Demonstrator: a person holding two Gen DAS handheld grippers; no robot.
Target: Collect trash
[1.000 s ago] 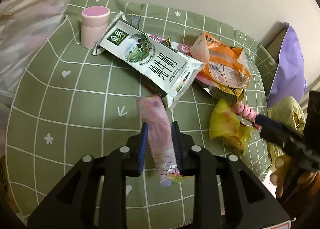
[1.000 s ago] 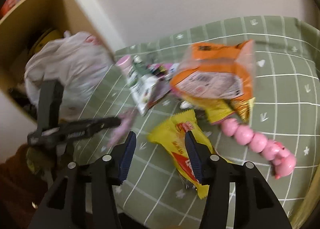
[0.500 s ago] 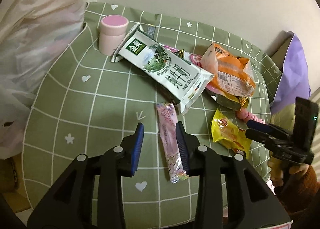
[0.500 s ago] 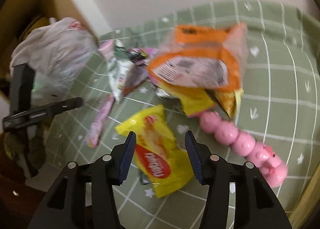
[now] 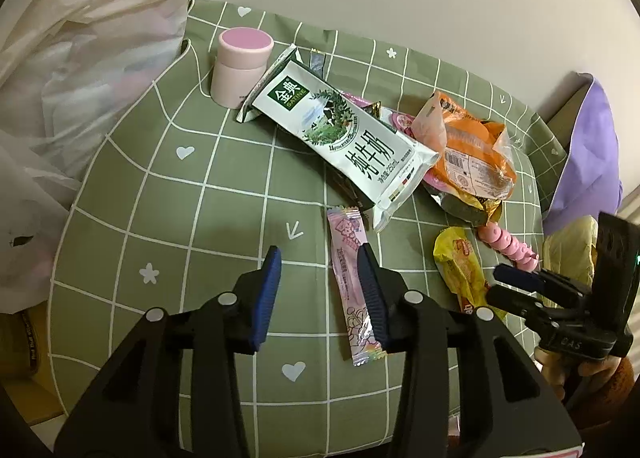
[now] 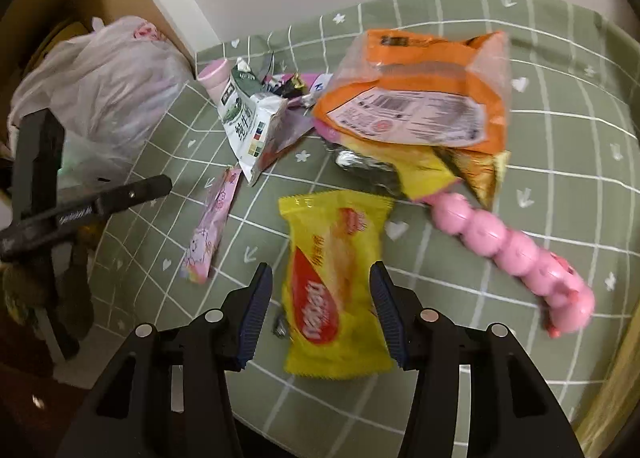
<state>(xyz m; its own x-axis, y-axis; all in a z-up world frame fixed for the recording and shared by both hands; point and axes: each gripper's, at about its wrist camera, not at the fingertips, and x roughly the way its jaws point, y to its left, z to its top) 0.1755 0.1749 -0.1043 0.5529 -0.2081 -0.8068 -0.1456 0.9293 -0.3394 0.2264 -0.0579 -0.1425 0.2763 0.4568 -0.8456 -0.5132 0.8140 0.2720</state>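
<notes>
My left gripper [image 5: 318, 258] is open and empty, above the green checked cloth [image 5: 160, 194]. A long pink wrapper [image 5: 348, 274] lies flat on the cloth beside its right finger. My right gripper [image 6: 320, 278] is open, with a yellow snack packet [image 6: 332, 278] lying on the cloth between its fingers. Behind lie a white milk carton pouch [image 5: 340, 130], an orange bag [image 6: 412, 98] and a crumpled yellow-gold wrapper [image 6: 424, 170]. The pink wrapper also shows in the right wrist view [image 6: 212, 226].
A white plastic bag [image 5: 72, 70] bulges at the table's left edge. A pink cup [image 5: 240, 62] stands at the back. A pink beaded toy [image 6: 512, 250] lies at the right. A purple cloth [image 5: 588, 146] hangs beyond the right edge. A wall runs behind.
My left gripper let go of the pink wrapper, which now lies on the cloth, then opened wider and drew back. My right gripper moved in over the yellow packet.
</notes>
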